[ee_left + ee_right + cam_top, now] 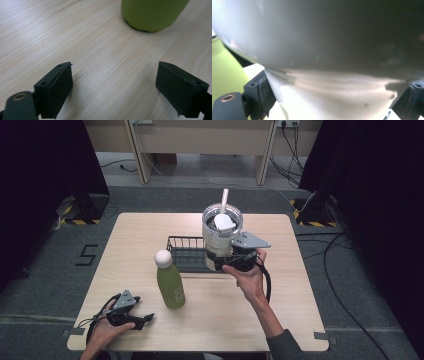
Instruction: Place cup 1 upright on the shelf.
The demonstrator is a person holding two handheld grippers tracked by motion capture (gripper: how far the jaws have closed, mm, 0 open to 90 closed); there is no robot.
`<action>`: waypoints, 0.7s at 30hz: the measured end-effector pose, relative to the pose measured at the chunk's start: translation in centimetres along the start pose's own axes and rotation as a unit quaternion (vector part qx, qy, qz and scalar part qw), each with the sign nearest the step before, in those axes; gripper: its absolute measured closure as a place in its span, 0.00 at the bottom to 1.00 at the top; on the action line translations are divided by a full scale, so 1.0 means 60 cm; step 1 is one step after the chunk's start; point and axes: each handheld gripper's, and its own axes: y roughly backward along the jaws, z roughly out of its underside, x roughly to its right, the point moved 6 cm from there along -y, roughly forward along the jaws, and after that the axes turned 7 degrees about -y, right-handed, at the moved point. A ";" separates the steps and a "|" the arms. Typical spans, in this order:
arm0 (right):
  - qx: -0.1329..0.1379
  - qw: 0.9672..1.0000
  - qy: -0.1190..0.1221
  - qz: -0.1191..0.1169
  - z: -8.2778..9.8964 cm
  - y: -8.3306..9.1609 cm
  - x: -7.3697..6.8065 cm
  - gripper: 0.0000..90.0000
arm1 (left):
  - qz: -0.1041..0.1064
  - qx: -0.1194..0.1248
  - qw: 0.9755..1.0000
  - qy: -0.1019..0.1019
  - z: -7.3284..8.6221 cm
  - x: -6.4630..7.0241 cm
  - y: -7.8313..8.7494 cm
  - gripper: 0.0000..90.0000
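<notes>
A white tumbler [222, 235] with a clear lid and a white straw is held upright above the table, over the black wire rack [186, 251]. My right gripper [231, 261] is shut on the tumbler's narrow lower part; in the right gripper view the tumbler [332, 97] sits pressed between the two jaws. A green bottle [170, 284] with a white cap stands upright at the table's middle. My left gripper [145, 320] rests open on the table at the front left, pointing at the bottle; the left gripper view has the green bottle's base [152, 13] beyond the spread jaws.
The light wooden table [280, 310] stands on grey carpet. The wire rack lies just behind the bottle. Dark curtains hang at both sides, and cables lie on the floor to the right.
</notes>
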 end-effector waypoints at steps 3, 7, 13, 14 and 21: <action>-0.003 1.000 -0.005 0.006 -0.005 -0.009 0.007 0.12 | -0.001 0.000 1.000 0.000 0.000 0.000 0.000 0.15; -0.003 1.000 -0.006 0.009 -0.013 -0.025 0.016 0.12 | 0.000 -0.001 1.000 0.000 0.000 0.000 0.000 0.15; -0.003 1.000 -0.010 0.017 -0.021 -0.047 0.028 0.12 | 0.001 -0.001 1.000 0.000 0.000 0.000 0.000 0.15; -0.002 1.000 -0.005 0.019 -0.024 -0.052 0.031 0.12 | 0.001 -0.001 1.000 0.000 0.000 0.000 0.000 0.15; -0.002 1.000 -0.011 0.024 -0.027 -0.076 0.040 0.12 | 0.000 -0.001 1.000 0.000 0.000 0.000 0.000 0.15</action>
